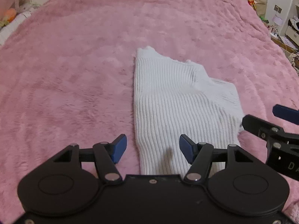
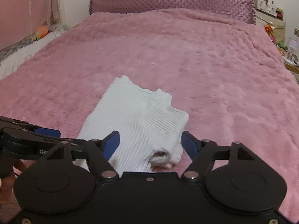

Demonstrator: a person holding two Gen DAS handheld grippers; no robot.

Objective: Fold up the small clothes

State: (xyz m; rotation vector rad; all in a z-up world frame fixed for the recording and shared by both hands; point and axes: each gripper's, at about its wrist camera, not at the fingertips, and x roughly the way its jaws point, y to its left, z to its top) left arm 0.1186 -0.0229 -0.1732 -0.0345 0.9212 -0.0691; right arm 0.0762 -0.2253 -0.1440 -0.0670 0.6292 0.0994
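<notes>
I have a white ribbed sweater [image 1: 179, 108] lying on the pink blanket [image 1: 74, 74] that covers the bed, and it already looks well on its way to being folded. From the left wrist view it forms a long narrow strip running away from my left gripper [image 1: 152, 150], with one straight edge on the side of that gripper's left finger and a flap laid across the body toward the far right. From the right wrist view I can see the layers crossing: ribs run in two directions where a side or sleeve has been brought over the middle, and a rolled opening, probably a cuff or the hem, bunches up just ahead of my right gripper [image 2: 150, 144].

Both grippers are released. The left one stands wide with nothing pinched; its left finger is over bare blanket, its right finger over the near end of the sweater. The right one is also spread wide, with the near bunched end of the sweater lying between its fingers, but the pads do not press on it.

My judgement: the lengthwise folds are done, and what is left is at least one fold across, bringing the near end up to the far end, plus tidying the loose lump near the right gripper. I cannot tell whether other clothes are waiting; none show on the blanket.
</notes>
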